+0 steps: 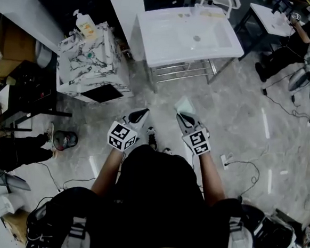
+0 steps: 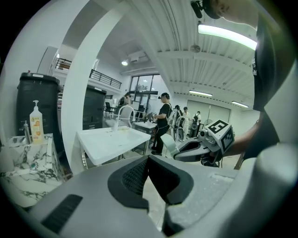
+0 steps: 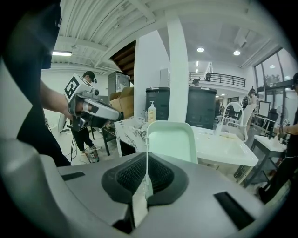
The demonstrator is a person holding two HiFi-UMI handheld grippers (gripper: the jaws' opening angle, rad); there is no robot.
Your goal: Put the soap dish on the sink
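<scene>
Two hand-held grippers hang above the grey floor point(image 1: 236, 111), well short of the white sink point(image 1: 188, 35). Right gripper point(image 1: 186, 118): jaws clamped on the near rim of the pale green soap dish point(image 3: 171, 139), which juts toward the sink. Left gripper point(image 1: 138, 116): jaws together, nothing between them, equally far from the sink.

From the head, one camera looks steeply down on the left gripper point(image 1: 138, 116), right gripper point(image 1: 183, 117) and sink point(image 1: 151, 40) ahead. Each gripper's own camera looks along its jaws; both share that sink point(image 2: 107, 142) point(image 3: 223, 146), well off.
</scene>
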